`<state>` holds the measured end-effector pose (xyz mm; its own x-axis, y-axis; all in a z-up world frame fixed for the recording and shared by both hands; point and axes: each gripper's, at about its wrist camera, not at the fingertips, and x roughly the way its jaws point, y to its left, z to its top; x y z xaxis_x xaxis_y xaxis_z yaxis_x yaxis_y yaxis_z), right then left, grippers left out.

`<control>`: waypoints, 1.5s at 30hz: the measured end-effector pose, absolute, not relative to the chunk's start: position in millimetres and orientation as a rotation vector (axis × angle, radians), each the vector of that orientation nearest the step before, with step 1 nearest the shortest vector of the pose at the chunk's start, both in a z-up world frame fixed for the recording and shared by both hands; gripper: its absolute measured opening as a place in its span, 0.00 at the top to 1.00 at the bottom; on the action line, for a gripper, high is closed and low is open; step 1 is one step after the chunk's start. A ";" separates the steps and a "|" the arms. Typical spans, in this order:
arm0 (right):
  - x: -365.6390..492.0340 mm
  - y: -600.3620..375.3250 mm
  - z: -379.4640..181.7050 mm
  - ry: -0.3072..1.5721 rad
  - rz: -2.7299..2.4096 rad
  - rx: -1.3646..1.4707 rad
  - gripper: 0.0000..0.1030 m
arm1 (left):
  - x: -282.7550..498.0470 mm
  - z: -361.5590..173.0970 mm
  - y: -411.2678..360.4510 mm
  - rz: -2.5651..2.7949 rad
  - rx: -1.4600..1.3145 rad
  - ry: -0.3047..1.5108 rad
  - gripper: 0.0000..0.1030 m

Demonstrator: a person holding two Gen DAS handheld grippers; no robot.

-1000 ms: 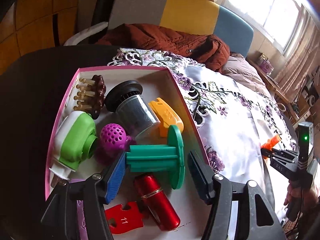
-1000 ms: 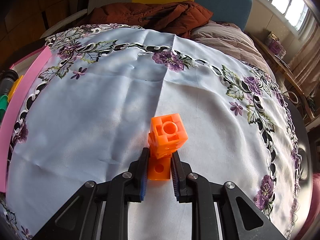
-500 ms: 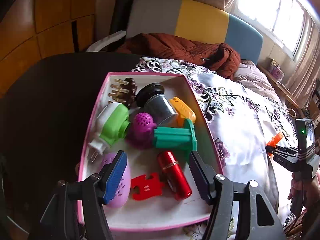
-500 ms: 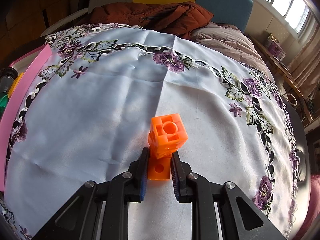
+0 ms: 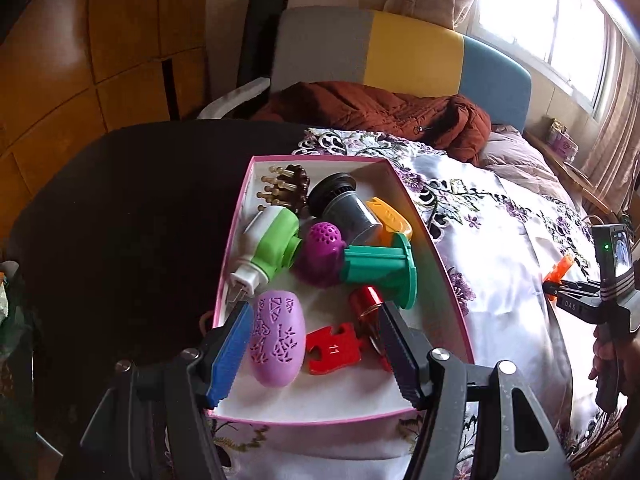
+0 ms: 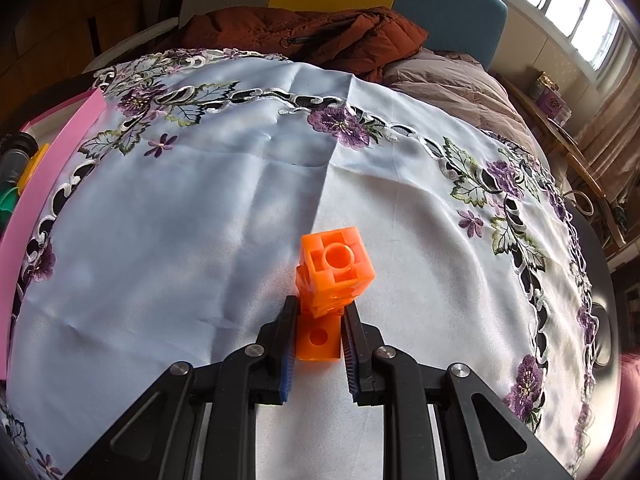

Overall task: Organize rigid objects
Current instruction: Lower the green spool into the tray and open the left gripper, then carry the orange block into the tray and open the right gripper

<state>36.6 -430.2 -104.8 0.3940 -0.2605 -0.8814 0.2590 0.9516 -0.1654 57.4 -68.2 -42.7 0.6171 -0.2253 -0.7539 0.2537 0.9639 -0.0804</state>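
The right gripper [image 6: 318, 330] is clenched on an orange block piece [image 6: 334, 268], a stack of cubes poking up past the fingertips above the white flowered cloth [image 6: 200, 200]. The left gripper [image 5: 316, 344] hangs with its jaws spread and nothing between them, over the near end of a pink box [image 5: 436, 256] on the cloth's left side. In the box lie a lilac egg [image 5: 278, 340], a red tag [image 5: 334, 348], a red tube [image 5: 364, 300], a green spool [image 5: 384, 270], a purple ball [image 5: 322, 250], a green-and-white plug [image 5: 268, 248], a grey cup [image 5: 344, 206], an orange clip [image 5: 390, 218] and a brown brush [image 5: 288, 186]
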 end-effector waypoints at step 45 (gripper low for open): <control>94.3 -145.7 -60.0 0.970 0.348 -0.028 0.80 | 58.3 -60.7 29.8 -0.137 -0.083 0.875 0.37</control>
